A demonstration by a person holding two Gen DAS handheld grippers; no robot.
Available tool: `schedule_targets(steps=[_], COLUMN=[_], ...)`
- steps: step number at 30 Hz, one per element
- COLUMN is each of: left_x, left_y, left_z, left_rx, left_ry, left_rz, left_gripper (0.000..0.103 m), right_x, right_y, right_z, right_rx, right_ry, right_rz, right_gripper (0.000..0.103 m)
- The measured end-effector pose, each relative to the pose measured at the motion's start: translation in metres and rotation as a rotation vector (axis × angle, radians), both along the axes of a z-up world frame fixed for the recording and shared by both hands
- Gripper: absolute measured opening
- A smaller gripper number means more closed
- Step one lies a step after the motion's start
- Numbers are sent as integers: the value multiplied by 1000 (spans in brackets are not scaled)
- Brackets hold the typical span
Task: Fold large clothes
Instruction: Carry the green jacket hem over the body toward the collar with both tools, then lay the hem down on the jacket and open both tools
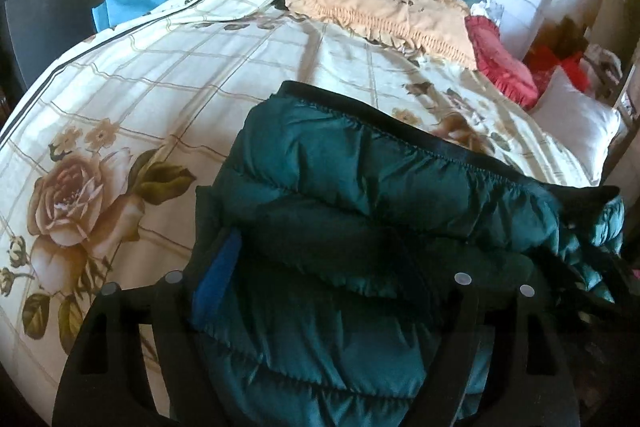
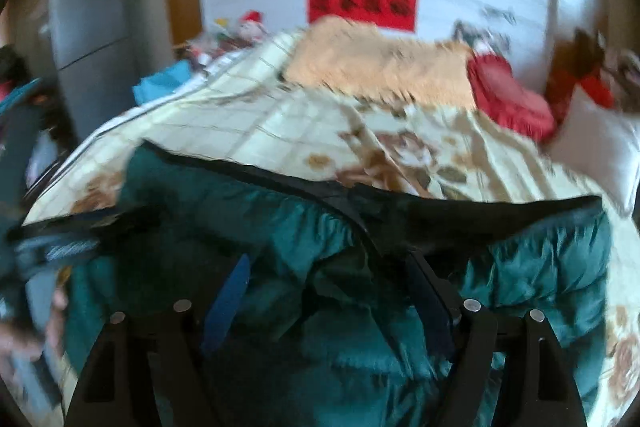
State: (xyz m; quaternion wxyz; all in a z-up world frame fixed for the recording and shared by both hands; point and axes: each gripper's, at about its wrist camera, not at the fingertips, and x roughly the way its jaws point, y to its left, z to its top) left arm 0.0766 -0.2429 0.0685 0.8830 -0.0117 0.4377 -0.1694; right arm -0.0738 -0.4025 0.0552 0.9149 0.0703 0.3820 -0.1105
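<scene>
I am holding both grippers, left gripper (image 1: pixel 320 291) and right gripper (image 2: pixel 332 307), jaws apart over the green puffer jacket (image 1: pixel 360 211) lying on the bed quilt (image 1: pixel 160 75). Judged bulky, soft, slippery; I am targeting the black-trimmed hem (image 1: pixel 400 135).

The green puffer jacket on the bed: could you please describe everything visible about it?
The green puffer jacket is dark teal, shiny and quilted in horizontal puffed rows, edged with a black gathered trim. It lies bunched and partly folded on the floral bedspread. Its bulk fills the gap between the fingers of each gripper.
</scene>
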Motion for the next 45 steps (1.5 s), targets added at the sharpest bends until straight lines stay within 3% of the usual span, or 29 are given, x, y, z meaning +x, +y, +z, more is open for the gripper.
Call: schedule_targets(steps=[3,8,11,15,18,21,24,26,32,39,45], left_x=[9,19,23,28,30,31,32,32,30,14,22], left_y=[-3,-13,-12,-9,-11,-14,-16,-18,-18,-5,1], left_z=[-7,-18,-20,-21,-22,-23,-24,-25,-26,-1,6], left_rx=[15,54,46,19,24,32,38,46,46,45,68], left_ry=[6,17,25,52,61,60,58,54,33,-25,-33], left_rz=[1,-1,-8,-13,-13,-12,-13,-10,-9,-7,11], left_gripper=[90,95,96,98,99,100,100,101,101,101,101], right_x=[17,25,18,-15,-30,-35,-37,-36,-26,-92,-117], right_y=[-12,-24,-24,-44,-71,-105,-134,-145,-137,-115,-91], right_z=[-29,-41,-26,16,25,13,-12,-24,-31,18,18], right_rx=[56,104,116,131,87,27,64,99,34,102,43], right_ry=[92,121,111,-36,-35,49,114,111,173,14,26], right_rz=[-14,-26,-25,-65,-136,-246,-320,-351,-351,-285,-216], right_gripper=[77,79,79,79,79,78,77,78,78,78,78])
